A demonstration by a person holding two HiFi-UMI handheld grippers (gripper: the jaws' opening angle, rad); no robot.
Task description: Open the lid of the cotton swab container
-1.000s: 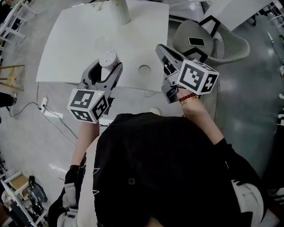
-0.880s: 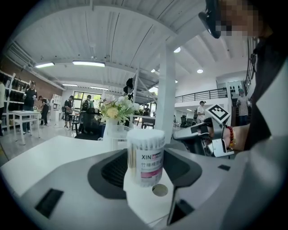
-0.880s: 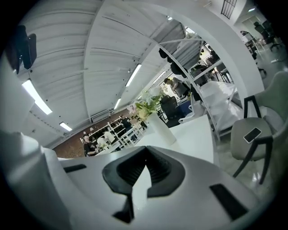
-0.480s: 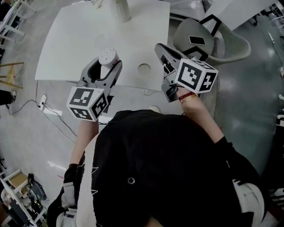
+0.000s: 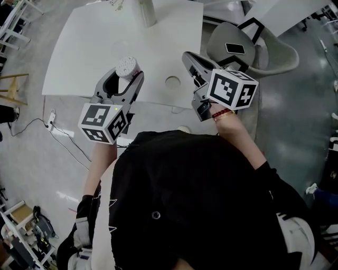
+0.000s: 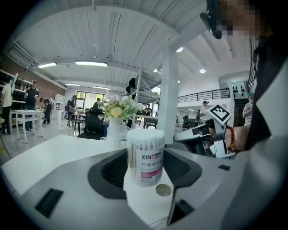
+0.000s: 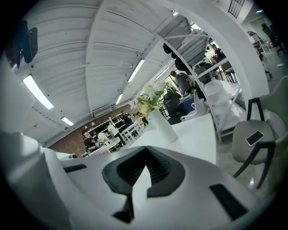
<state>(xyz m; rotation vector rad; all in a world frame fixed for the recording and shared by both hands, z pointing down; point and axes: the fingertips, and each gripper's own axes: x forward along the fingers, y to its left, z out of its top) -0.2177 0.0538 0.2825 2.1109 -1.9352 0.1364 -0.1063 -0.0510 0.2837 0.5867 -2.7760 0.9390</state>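
The cotton swab container [image 5: 128, 67], a clear tube with a white and pink label [image 6: 145, 157], stands upright near the front edge of the white table [image 5: 90, 47]. My left gripper [image 5: 128, 75] holds it, one dark pad against each side [image 6: 145, 167]. The swab tips show at its top; I cannot tell whether a lid is on it. A small round disc [image 5: 172, 82] lies flat on the table just right of the container [image 6: 163, 190]. My right gripper [image 5: 188, 56] hovers over the table's right part, jaws shut on nothing [image 7: 143, 153], and shows in the left gripper view too [image 6: 198, 134].
A white vase [image 5: 143, 13] with flowers stands at the table's far side [image 7: 162, 126]. A grey chair [image 5: 264, 52] with a dark flat device on its seat is right of the table. Cables run over the floor at left [image 5: 31, 126].
My right gripper has edged a little to the left and rolled slightly. The left gripper and the container have stayed put.
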